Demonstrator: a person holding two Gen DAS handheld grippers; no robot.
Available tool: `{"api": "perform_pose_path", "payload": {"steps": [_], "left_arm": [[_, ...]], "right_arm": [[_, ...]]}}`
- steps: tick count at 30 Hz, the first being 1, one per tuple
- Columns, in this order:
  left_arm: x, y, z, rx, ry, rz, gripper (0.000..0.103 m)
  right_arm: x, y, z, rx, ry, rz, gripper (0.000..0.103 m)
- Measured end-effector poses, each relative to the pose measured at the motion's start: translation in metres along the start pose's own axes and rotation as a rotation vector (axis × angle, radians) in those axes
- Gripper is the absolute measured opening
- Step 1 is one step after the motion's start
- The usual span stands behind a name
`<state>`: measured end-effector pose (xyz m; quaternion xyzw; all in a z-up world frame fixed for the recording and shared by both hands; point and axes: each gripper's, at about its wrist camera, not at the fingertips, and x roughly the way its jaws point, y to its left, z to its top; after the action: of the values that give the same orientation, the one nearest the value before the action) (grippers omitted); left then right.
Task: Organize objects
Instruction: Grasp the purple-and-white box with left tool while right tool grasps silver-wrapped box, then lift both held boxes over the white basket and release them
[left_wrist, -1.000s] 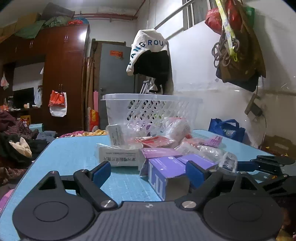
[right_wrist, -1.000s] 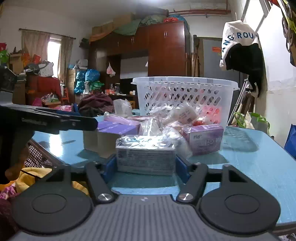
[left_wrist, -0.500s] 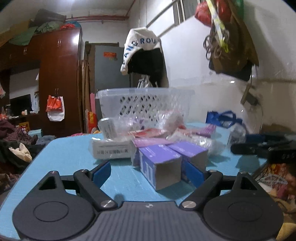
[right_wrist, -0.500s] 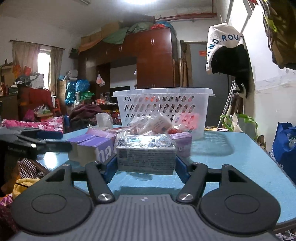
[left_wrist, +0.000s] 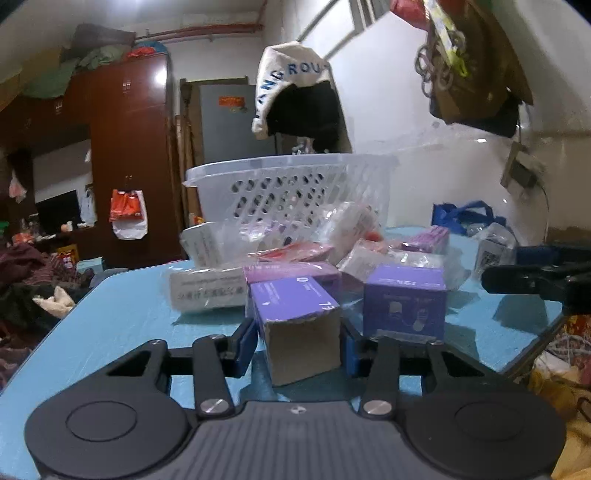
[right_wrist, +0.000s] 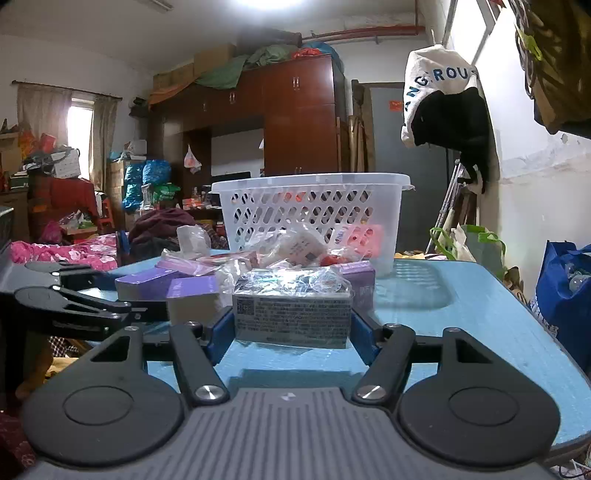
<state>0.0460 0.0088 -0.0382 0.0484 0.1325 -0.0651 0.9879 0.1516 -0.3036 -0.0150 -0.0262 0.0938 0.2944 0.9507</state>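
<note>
My left gripper (left_wrist: 297, 341) is shut on a purple box (left_wrist: 295, 317) with an open cardboard end, low over the blue table (left_wrist: 122, 317). My right gripper (right_wrist: 291, 332) is shut on a plastic-wrapped grey box (right_wrist: 293, 310) just above the table (right_wrist: 461, 317). A white perforated basket (left_wrist: 291, 192) stands behind a pile of boxes and bagged packets; it also shows in the right wrist view (right_wrist: 314, 210). A second purple box (left_wrist: 404, 302) sits right of the held one. Each gripper shows at the edge of the other's view.
A white labelled box (left_wrist: 207, 291) and pink packets (left_wrist: 291, 254) lie in the pile. A blue bag (right_wrist: 565, 295) stands off the table's right side. Wardrobes (right_wrist: 295, 122), clothes and clutter fill the room behind.
My left gripper has moved forward and closed its jaws onto the purple box. My right gripper keeps its hold on the wrapped box and has lifted it slightly.
</note>
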Motion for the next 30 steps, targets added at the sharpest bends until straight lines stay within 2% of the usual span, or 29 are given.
{"api": "perform_pose_path", "payload": {"steps": [8,17,19,23,26,28,30], "left_arm": [[-0.026,0.010,0.006,-0.007,-0.100,0.001,0.049],[-0.023,0.034,0.019,-0.072,-0.128,0.004,0.049],[-0.022,0.036,0.027,-0.089,-0.134,-0.023,0.049],[-0.010,0.043,0.078,-0.122,-0.144,-0.111,0.049],[0.018,0.048,0.135,-0.138,-0.137,-0.148,0.049],[0.048,0.049,0.170,-0.123,-0.116,-0.130,0.049],[0.087,0.055,0.195,-0.150,-0.061,-0.103,0.049]], "right_arm": [[-0.005,0.000,0.002,-0.008,-0.016,-0.031,0.068],[-0.002,0.000,0.011,-0.037,-0.063,-0.056,0.068],[0.000,0.000,0.015,-0.044,-0.072,-0.056,0.068],[0.010,-0.002,0.051,-0.065,-0.107,-0.038,0.068],[0.034,-0.006,0.100,-0.073,-0.142,-0.018,0.068],[0.062,-0.009,0.131,-0.091,-0.157,-0.035,0.068],[0.096,-0.014,0.155,-0.124,-0.136,-0.041,0.068]]}}
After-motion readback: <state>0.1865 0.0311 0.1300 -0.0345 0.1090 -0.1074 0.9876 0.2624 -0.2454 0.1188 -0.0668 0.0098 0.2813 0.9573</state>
